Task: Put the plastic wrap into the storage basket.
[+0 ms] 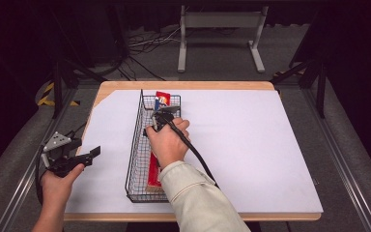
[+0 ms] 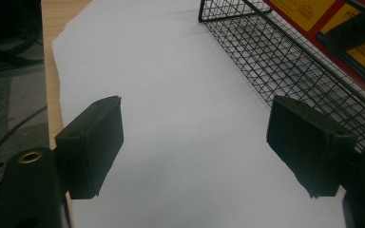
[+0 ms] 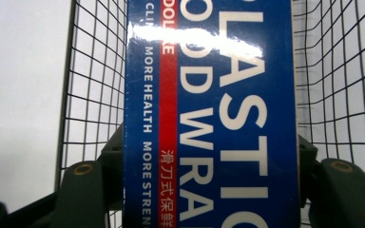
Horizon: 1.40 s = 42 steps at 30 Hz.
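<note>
while the left gripper [image 1: 84,155] hangs w/ jaws wide apart over the white sheet [image 1: 251,145] beside the wire basket [image 1: 134,150], the right gripper [image 1: 162,117] is down inside it, jaws clamped on a blue plastic wrap box [image 3: 211,118] lying lengthwise in the basket, red box [image 1: 162,98] at far end.

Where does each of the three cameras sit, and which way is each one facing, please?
High view: above the person's side, looking forward and down on the table; both forearms, left gripper, right gripper.
Left gripper view: on the left gripper, looking over white table cover beside the wire basket.
Right gripper view: on the right gripper, looking along a blue plastic wrap box.
All share the basket.
</note>
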Each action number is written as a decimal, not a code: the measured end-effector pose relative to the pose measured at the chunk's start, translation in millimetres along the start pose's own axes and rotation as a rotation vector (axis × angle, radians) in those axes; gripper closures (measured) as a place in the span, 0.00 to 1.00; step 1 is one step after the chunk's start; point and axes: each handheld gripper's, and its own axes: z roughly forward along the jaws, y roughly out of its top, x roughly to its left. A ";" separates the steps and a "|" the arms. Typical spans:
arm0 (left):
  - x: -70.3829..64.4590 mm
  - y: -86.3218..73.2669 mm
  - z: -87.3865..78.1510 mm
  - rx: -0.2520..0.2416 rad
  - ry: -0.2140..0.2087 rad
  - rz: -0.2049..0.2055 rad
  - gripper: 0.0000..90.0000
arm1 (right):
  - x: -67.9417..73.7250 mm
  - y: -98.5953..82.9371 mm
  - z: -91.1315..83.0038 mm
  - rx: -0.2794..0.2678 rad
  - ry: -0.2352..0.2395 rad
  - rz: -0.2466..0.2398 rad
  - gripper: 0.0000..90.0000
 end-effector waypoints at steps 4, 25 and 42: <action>-0.4 0.1 0.3 0.001 -0.001 0.002 0.23 | 0.8 -1.4 3.8 0.013 -0.024 0.008 0.43; -0.3 0.0 0.3 0.002 0.006 0.009 0.23 | 0.5 -10.1 21.4 0.064 -0.096 -0.026 0.43; -0.5 0.0 0.8 0.003 0.005 0.009 0.23 | -0.6 -13.5 28.6 0.069 -0.135 -0.051 0.43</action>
